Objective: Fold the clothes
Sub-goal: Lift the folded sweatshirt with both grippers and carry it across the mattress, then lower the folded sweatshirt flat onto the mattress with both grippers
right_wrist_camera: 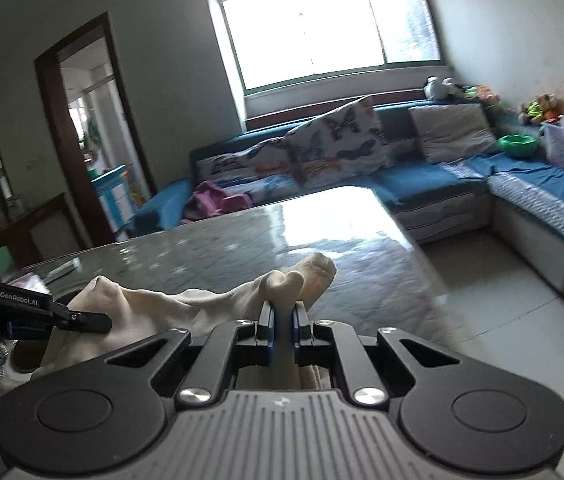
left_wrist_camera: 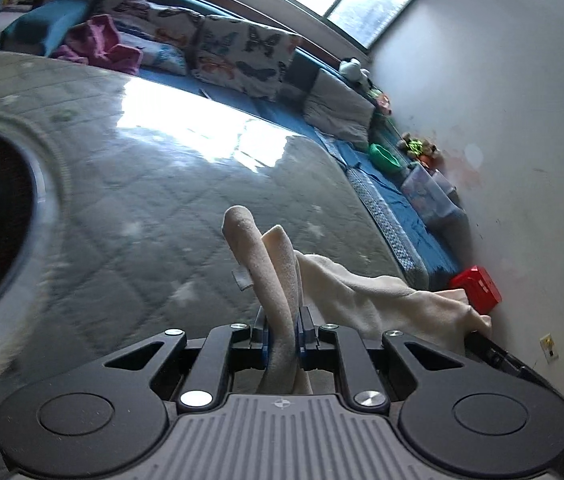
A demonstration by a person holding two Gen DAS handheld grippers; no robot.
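Table (right_wrist_camera: 241,248): grey quilted cover under glossy top; flat book-like item (right_wrist_camera: 59,269) near its far-left corner.

The only wording that can be read is "GenRobot.AI", in pale letters on the black side of the left gripper (right_wrist_camera: 89,322), which enters the right wrist view at about 9 o'clock. A small round crosshair emblem, not a word, sits at 6 o'clock on the grey ribbed housing (left_wrist_camera: 282,432) in the left wrist view, and a fainter one shows in the same place in the right wrist view. Posters by the doorway are too blurred to read
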